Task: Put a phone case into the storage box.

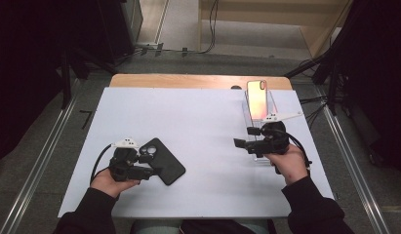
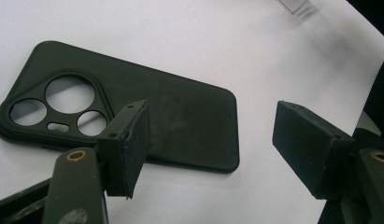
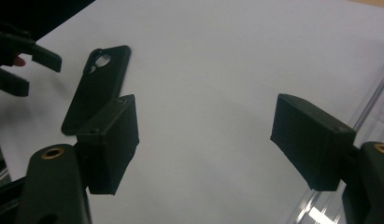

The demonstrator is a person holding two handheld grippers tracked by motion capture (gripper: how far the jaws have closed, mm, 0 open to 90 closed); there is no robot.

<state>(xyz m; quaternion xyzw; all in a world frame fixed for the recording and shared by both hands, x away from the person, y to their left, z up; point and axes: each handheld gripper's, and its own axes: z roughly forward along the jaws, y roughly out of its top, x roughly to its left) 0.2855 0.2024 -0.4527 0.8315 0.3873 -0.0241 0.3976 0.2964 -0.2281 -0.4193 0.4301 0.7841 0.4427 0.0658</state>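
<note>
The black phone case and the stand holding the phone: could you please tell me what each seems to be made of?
The case looks like soft matte rubber or silicone: dull, scuffed surface, rounded edges, no sharp glare. The stand looks like clear acrylic or similar plastic: see-through walls with bright edges. The phone on it has a glossy, reflective back.

Phone case left, phone far right

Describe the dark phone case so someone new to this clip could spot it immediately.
Start at the white tabletop and look to its near left, just beside the left gripper. The dark phone case lies flat there, back up. Round camera cutouts mark it out from the shiny pinkish phone standing in the clear holder far right.
</note>
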